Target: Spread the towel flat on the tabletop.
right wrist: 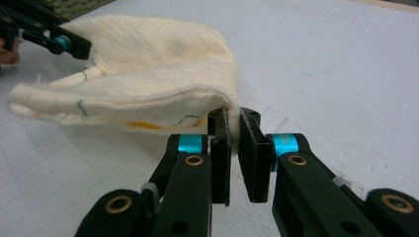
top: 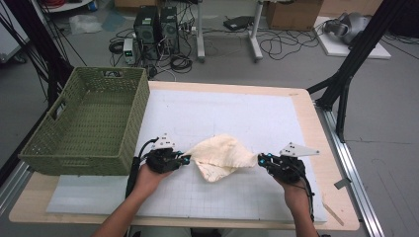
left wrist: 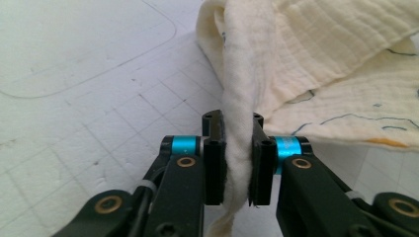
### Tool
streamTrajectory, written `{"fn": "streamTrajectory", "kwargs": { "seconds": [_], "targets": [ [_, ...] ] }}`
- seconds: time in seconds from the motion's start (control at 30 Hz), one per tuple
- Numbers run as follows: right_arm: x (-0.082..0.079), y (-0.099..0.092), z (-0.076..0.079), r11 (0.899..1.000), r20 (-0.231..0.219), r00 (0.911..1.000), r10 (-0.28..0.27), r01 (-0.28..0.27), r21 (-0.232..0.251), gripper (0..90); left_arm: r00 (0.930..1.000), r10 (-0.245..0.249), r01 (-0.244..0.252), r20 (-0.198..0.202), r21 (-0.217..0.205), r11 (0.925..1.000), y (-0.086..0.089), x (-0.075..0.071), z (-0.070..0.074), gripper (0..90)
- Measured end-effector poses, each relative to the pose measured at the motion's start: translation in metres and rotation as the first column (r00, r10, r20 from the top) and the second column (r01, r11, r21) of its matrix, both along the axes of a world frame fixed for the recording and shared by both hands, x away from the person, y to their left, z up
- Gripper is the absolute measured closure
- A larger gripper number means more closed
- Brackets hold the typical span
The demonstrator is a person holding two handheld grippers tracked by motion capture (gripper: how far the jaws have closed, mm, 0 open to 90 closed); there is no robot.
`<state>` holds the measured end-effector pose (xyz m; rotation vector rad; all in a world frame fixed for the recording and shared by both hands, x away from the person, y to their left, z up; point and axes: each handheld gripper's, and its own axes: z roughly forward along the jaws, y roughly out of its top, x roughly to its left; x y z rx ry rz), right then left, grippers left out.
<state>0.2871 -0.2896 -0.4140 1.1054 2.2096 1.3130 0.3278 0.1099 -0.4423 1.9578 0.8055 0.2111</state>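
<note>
Now we pinch the soft, light cream cloth at two opposite corners, left gripper and right gripper both clamped on it, sagging near the table's front edge.

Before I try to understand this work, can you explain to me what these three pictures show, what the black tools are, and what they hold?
There is no robot: a person holds a hand tool with two jaws, a gripper, in each hand. The high view looks down on the table. The two other pictures come from small cameras riding on each gripper, looking along its black jaws.

On the white mat lies a cream cloth; a green woven basket stands at the left. The left gripper is shut on a bunched edge of the cloth. The right gripper is shut on the opposite corner. The cloth hangs stretched between them.
</note>
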Motion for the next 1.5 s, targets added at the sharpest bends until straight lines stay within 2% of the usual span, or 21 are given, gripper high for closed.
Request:
{"fn": "streamTrajectory", "kwargs": {
  "seconds": [0.2, 0.27, 0.37, 0.43, 0.57, 0.6, 0.73, 0.8, 0.87, 0.9, 0.93, 1.03, 1.07, 1.1, 1.17, 1.2, 1.27, 1.3, 1.37, 1.4, 1.5],
  "targets": [
    [-0.003, -0.013, -0.006, 0.998, -0.025, 0.9980, -0.057, 0.056, -0.031, 84.0, 0.9995, -0.028, 0.028, 0.017, -0.033, 0.9991, 0.006, -0.003, 0.008, 84.9],
    [-0.003, -0.018, -0.008, 0.997, -0.040, 0.9968, -0.069, 0.067, -0.035, 84.0, 0.9994, -0.019, 0.020, 0.030, -0.060, 0.9980, 0.011, -0.003, 0.013, 84.9],
    [-0.002, -0.023, -0.010, 0.997, -0.067, 0.9956, -0.066, 0.062, -0.051, 83.9, 0.9993, 0.000, 0.003, 0.038, -0.075, 0.9972, 0.015, 0.001, 0.019, 84.8],
    [0.000, -0.025, -0.014, 0.995, -0.075, 0.9951, -0.065, 0.059, -0.076, 83.8, 0.9985, 0.025, -0.022, 0.048, -0.052, 0.9984, 0.014, 0.007, 0.023, 84.8],
    [0.008, -0.027, -0.021, 0.994, -0.093, 0.9923, -0.082, 0.075, -0.075, 83.7, 0.9970, 0.052, -0.050, 0.057, -0.032, 0.9982, 0.006, 0.023, 0.029, 84.8],
    [0.010, -0.026, -0.023, 0.994, -0.096, 0.9914, -0.088, 0.081, -0.079, 83.5, 0.9957, 0.065, -0.063, 0.066, -0.043, 0.9971, 0.004, 0.027, 0.031, 84.8],
    [0.016, -0.026, -0.025, 0.991, -0.098, 0.9892, -0.109, 0.101, -0.084, 83.4, 0.9936, 0.092, -0.089, 0.067, -0.040, 0.9952, -0.006, 0.043, 0.036, 84.6],
    [0.017, -0.028, -0.024, 0.990, -0.096, 0.9870, -0.129, 0.121, -0.076, 83.4, 0.9931, 0.095, -0.096, 0.068, 0.003, 0.9954, -0.013, 0.050, 0.037, 84.6],
    [0.019, -0.030, -0.025, 0.986, -0.096, 0.9832, -0.155, 0.147, -0.082, 83.2, 0.9911, 0.113, -0.114, 0.072, 0.021, 0.9932, -0.018, 0.057, 0.035, 84.7],
    [0.021, -0.030, -0.027, 0.983, -0.101, 0.9810, -0.165, 0.156, -0.096, 82.9, 0.9886, 0.131, -0.132, 0.075, 0.019, 0.9910, -0.020, 0.060, 0.034, 84.7],
    [0.023, -0.029, -0.028, 0.979, -0.099, 0.9791, -0.178, 0.165, -0.122, 82.6, 0.9894, 0.130, -0.132, 0.063, 0.026, 0.9909, -0.021, 0.064, 0.034, 84.7],
    [0.026, -0.030, -0.032, 0.966, -0.096, 0.9695, -0.226, 0.210, -0.150, 82.4, 0.9843, 0.160, -0.161, 0.076, 0.016, 0.9868, -0.022, 0.071, 0.031, 84.2],
    [0.027, -0.031, -0.033, 0.965, -0.099, 0.9673, -0.233, 0.217, -0.150, 81.1, 0.9808, 0.180, -0.181, 0.076, 0.007, 0.9835, -0.022, 0.073, 0.030, 83.7],
    [0.028, -0.033, -0.033, 0.966, -0.105, 0.9662, -0.235, 0.221, -0.134, 79.0, 0.9808, 0.184, -0.185, 0.064, 0.004, 0.9827, -0.020, 0.075, 0.028, 82.8],
    [0.027, -0.034, -0.034, 0.969, -0.104, 0.9676, -0.230, 0.218, -0.115, 75.4, 0.9833, 0.176, -0.177, 0.047, 0.017, 0.9841, -0.020, 0.078, 0.023, 78.5],
    [0.025, -0.034, -0.033, 0.969, -0.100, 0.9681, -0.230, 0.218, -0.114, 73.4, 0.9828, 0.180, -0.181, 0.043, 0.021, 0.9833, -0.020, 0.079, 0.022, 72.1],
    [0.022, -0.033, -0.031, 0.971, -0.087, 0.9704, -0.226, 0.217, -0.099, 69.1, 0.9772, 0.209, -0.210, 0.035, 0.007, 0.9778, -0.018, 0.080, 0.021, 58.0],
    [0.020, -0.032, -0.029, 0.972, -0.074, 0.9723, -0.222, 0.215, -0.093, 63.8, 0.9741, 0.223, -0.223, 0.034, -0.006, 0.9747, -0.016, 0.081, 0.021, 50.4],
    [0.016, -0.031, -0.026, 0.974, -0.055, 0.9736, -0.221, 0.218, -0.061, 55.3, 0.9805, 0.196, -0.195, 0.014, -0.044, 0.9798, -0.012, 0.080, 0.023, 45.1],
    [0.014, -0.031, -0.025, 0.977, -0.064, 0.9748, -0.213, 0.212, -0.024, 52.4, 0.9832, 0.182, -0.182, 0.008, -0.052, 0.9820, -0.010, 0.079, 0.024, 44.0],
    [0.009, -0.030, -0.020, 0.978, -0.047, 0.9776, -0.205, 0.206, 0.012, 49.7, 0.9846, 0.174, -0.172, 0.016, -0.079, 0.9819, -0.005, 0.074, 0.026, 37.9]
  ]
}}
